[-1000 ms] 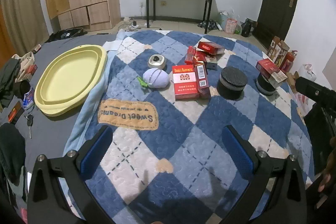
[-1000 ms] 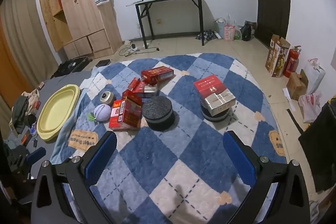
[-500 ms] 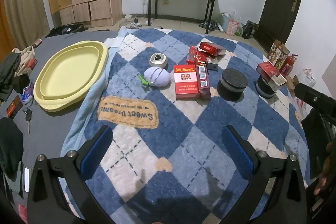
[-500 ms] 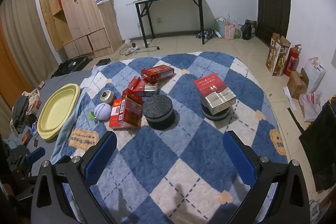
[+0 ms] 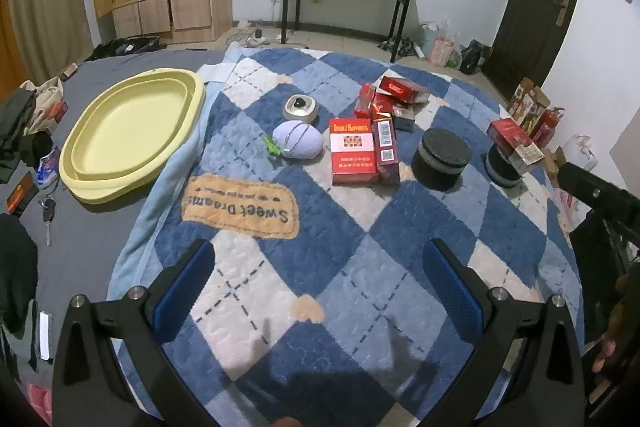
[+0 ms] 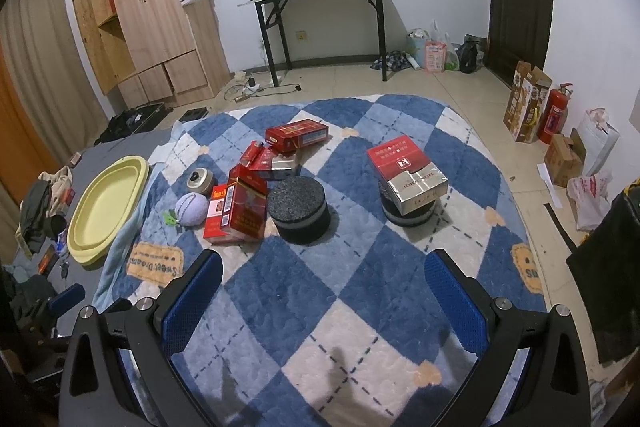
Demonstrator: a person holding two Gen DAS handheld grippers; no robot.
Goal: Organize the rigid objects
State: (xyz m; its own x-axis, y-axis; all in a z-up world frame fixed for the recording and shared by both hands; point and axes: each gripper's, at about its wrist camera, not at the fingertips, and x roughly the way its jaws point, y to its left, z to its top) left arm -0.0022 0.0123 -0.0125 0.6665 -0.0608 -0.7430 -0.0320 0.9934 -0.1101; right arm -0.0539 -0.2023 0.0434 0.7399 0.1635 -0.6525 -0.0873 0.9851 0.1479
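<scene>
In the left wrist view, the left gripper (image 5: 318, 291) is seen low over a blue and white checked blanket (image 5: 360, 227). Its blue fingers (image 5: 184, 291) are spread wide, and nothing is held between them. Past them, a "Sweet Dreams" patch (image 5: 240, 207) is sewn on the blanket. To the left of the blanket, a yellow tub (image 5: 128, 131) is set down, with nothing in it. In the middle of the blanket, a big red box (image 5: 354, 157) is lying flat, and a thin red box (image 5: 386, 151) is touching its right side. A purple ball (image 5: 298, 145) is just left of the big box, and a small round tin (image 5: 301, 107) is behind the ball. More red boxes are heaped in a pile (image 5: 390, 99) farther back. A black round can (image 5: 440, 159) is placed right of the thin box.

In the right wrist view, the right gripper (image 6: 324, 303) is also seen above the blanket, with its fingers (image 6: 456, 303) spread wide and nothing held. A second black can (image 6: 408, 213) is found on the right, well apart from the first, and a red and silver box (image 6: 408, 171) is resting on top of it. All these things are well apart from both grippers.
</scene>
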